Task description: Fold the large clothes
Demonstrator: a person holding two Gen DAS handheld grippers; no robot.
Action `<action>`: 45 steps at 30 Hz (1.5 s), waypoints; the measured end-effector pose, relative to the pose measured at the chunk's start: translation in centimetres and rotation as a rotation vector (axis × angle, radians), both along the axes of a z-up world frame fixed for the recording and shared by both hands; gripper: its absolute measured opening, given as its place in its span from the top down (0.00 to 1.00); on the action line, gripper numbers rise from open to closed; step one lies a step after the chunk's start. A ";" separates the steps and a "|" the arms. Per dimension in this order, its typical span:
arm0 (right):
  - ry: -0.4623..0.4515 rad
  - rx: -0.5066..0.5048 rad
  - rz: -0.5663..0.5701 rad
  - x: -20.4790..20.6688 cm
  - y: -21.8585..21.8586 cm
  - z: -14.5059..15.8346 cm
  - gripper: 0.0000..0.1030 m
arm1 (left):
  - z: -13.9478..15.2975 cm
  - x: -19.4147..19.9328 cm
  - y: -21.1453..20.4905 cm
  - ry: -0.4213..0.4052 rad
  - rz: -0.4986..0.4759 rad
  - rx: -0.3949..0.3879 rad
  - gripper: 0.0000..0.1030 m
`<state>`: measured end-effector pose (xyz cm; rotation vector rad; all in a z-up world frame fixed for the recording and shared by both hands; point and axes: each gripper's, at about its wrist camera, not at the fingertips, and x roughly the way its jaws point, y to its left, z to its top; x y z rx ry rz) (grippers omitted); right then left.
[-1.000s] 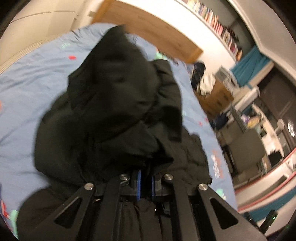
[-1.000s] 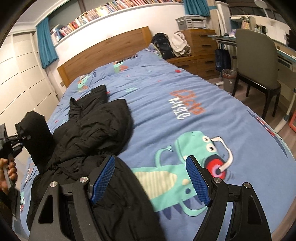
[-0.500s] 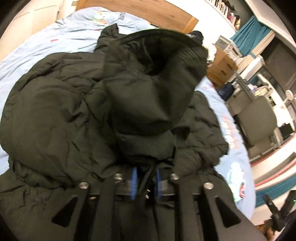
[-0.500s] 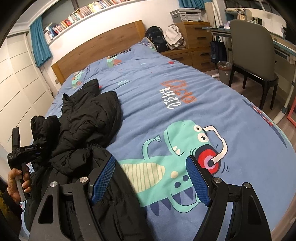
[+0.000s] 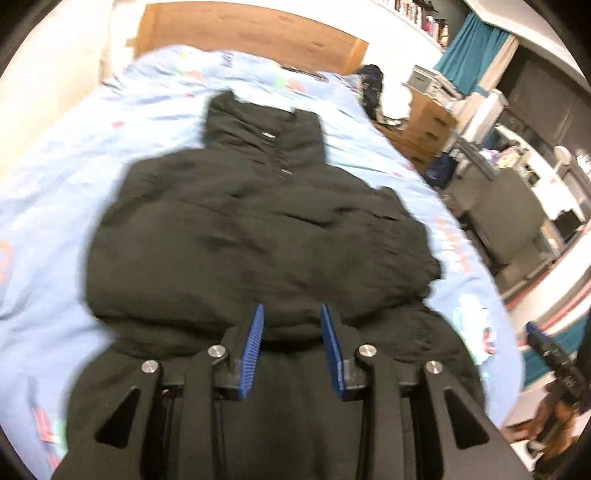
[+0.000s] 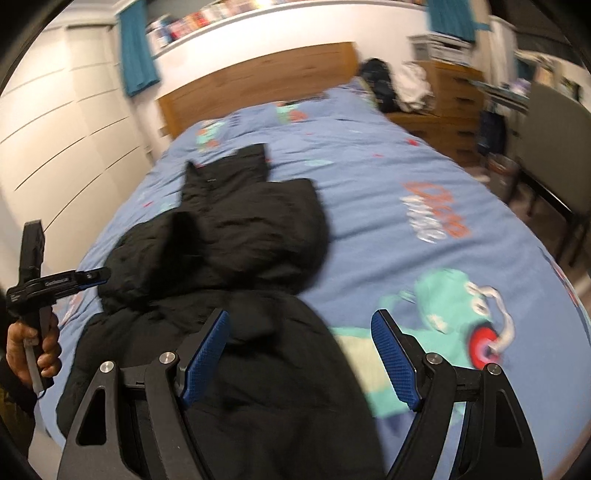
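On blue bedspread [image 6: 369, 206], black jacket [image 5: 258, 236], wooden headboard [image 6: 258, 74] behind

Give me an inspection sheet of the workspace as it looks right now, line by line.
Surface: bed with a blue dinosaur-print duvet, wooden headboard at the far end.
Job's things: black puffer jacket lying on the duvet, collar toward the headboard, both sleeves folded in across the body.
Clutter: nothing seen on the duvet besides the jacket.
Grippers: left gripper open, just above the jacket, nothing between its pads; right gripper open wide, over the jacket's right edge and the duvet.
Cables: nothing seen.
Surroundings: wooden dresser with clothes piled on it, grey chair, bookshelf, teal curtains; frames are motion-blurred.
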<state>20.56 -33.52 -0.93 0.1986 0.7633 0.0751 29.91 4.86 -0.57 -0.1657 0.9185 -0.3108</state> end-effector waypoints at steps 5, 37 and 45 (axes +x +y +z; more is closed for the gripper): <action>-0.030 -0.031 0.147 3.8 7.2 1.4 0.24 | 0.9 0.9 4.6 -0.026 0.086 0.066 0.68; 0.211 -0.225 0.413 18.2 17.2 -5.3 0.25 | -5.8 12.7 6.3 0.064 0.026 0.150 0.46; 0.243 -0.185 0.449 20.9 19.2 -5.6 0.25 | -9.1 16.6 5.7 0.180 0.038 0.155 0.45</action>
